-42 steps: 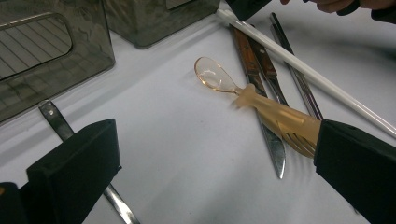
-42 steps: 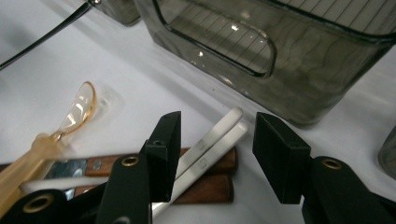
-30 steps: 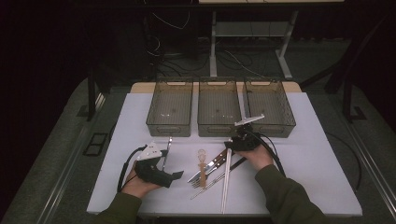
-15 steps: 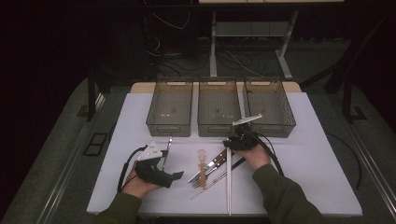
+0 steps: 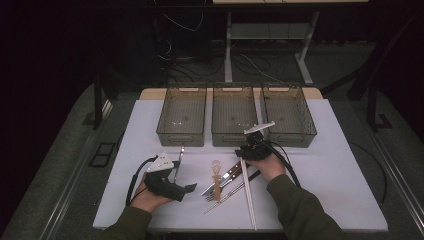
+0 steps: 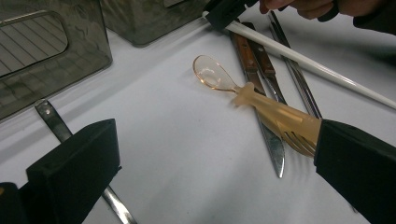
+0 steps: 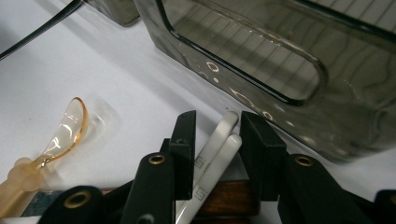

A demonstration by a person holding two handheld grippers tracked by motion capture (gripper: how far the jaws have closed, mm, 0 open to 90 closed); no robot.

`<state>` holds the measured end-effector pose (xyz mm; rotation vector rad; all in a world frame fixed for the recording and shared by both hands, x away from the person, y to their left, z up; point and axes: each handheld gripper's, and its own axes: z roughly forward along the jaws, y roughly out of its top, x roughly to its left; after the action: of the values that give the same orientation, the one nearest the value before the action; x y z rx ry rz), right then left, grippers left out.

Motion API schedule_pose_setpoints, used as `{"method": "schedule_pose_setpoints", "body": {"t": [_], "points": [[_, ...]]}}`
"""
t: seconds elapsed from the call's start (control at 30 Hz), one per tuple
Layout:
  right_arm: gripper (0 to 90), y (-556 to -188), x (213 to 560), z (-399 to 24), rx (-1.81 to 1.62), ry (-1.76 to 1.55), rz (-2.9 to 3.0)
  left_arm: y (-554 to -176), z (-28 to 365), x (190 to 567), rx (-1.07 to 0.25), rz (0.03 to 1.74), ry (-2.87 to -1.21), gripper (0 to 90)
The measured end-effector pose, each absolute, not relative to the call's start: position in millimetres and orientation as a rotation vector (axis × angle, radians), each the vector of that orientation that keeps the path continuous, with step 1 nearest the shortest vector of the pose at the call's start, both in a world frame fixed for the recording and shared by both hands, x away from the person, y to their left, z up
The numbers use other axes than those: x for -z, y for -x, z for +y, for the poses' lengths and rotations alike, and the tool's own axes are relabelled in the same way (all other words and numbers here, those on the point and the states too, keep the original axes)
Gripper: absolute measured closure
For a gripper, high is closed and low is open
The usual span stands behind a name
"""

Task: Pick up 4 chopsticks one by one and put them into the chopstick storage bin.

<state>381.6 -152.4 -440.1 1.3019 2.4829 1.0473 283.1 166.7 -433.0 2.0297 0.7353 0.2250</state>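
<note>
White chopsticks (image 7: 212,151) are framed between the right gripper (image 7: 215,140) jaws, which have just been closing; whether the pads press yet cannot be told. Low centre of the high view, they lie among knives (image 5: 225,177) and a spoon (image 5: 216,172). Three bins (image 5: 233,117) are seen empty, so sorting is barely begun. The left gripper (image 6: 205,172) is held wide.

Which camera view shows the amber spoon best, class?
The left gripper view: the amber spoon lies whole from bowl to handle, across the knives. The right gripper view shows its bowl edge-on; in the high view it is tiny.
</note>
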Motion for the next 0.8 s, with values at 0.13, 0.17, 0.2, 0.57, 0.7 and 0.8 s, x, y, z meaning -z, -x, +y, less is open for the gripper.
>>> {"method": "schedule_pose_setpoints", "body": {"t": [0.13,0.17,0.2,0.57,0.7,0.8], "points": [[68.6,-383,440,-148,-1.045,-1.282,2.496,-283,167,433,-0.227,0.735,-2.027,0.0],[68.9,-383,439,-147,-1.043,-1.277,2.498,-283,167,433,-0.226,0.735,-2.027,0.0],[68.9,-383,439,-147,-1.043,-1.277,2.498,-283,167,433,-0.226,0.735,-2.026,0.0],[71.1,-386,438,-133,-1.042,-1.19,2.538,-283,167,432,-0.23,0.735,-2.025,0.0],[68.9,-386,438,-132,-1.042,-1.185,2.54,-283,167,433,-0.228,0.734,-2.026,0.0],[65.5,-385,437,-133,-1.053,-1.184,2.541,-283,167,433,-0.228,0.733,-2.026,0.0]]}}
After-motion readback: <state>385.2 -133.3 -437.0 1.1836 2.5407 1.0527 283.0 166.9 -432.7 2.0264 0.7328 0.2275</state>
